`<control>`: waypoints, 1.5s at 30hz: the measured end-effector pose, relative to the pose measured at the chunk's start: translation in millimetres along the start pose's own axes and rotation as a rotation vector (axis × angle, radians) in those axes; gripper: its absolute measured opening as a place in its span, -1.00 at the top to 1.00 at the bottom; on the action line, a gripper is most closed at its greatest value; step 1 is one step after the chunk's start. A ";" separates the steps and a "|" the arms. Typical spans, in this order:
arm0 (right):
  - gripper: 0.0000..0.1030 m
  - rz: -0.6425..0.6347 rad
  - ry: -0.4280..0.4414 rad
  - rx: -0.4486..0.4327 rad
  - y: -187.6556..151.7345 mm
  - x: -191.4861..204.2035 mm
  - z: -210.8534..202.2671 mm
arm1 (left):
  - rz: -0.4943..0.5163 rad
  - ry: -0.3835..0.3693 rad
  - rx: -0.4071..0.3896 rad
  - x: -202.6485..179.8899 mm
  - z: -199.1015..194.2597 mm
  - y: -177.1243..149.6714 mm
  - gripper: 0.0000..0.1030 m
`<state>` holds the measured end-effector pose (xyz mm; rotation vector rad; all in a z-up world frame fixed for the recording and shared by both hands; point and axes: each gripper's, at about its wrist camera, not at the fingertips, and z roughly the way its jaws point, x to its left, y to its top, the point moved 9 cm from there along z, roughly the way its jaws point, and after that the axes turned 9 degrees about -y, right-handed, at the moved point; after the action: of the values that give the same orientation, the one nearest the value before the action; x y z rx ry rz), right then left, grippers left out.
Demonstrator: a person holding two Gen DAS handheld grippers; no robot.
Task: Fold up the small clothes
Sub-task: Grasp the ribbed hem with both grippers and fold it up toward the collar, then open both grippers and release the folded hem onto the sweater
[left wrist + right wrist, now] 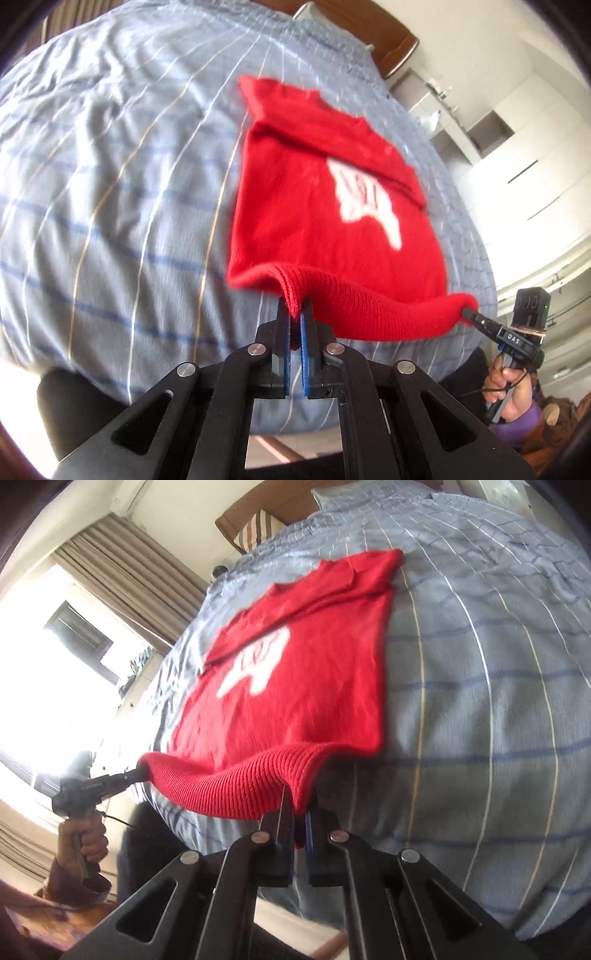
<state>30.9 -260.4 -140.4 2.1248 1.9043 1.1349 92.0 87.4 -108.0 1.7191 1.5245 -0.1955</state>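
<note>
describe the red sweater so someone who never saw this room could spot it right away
Look at the bed with the blue striped bedspread. Lying on it is a red sweater, its ribbed hem lifted at two corners by the left gripper and right gripper. It is the only red thing there, with a white design on its front.

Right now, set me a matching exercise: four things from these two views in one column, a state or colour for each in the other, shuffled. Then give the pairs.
Things
1. red sweater
2. left gripper
3. striped bedcover
4. curtains

States
A. brown, beside the bright window
B. jaws shut on the ribbed hem
C. lying on the bed, near edge lifted
D. light blue, with thin lines

Pairs: 1-C, 2-B, 3-D, 4-A
</note>
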 end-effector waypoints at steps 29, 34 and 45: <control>0.27 0.195 -0.078 -0.181 300.3 -75.6 130.7 | -0.021 0.232 -0.154 52.2 138.6 258.9 -0.60; 0.26 -0.097 -0.055 -0.130 261.9 -16.1 112.3 | 0.130 0.237 -0.076 26.2 145.8 210.4 -0.78; -0.06 -0.317 -0.379 -0.022 163.1 -43.9 79.3 | 0.273 0.451 -0.093 19.6 83.5 126.4 -0.82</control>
<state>212.3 -304.1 -135.7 1.7799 1.9362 0.6365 241.2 55.8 -116.6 1.9581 1.5543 0.4243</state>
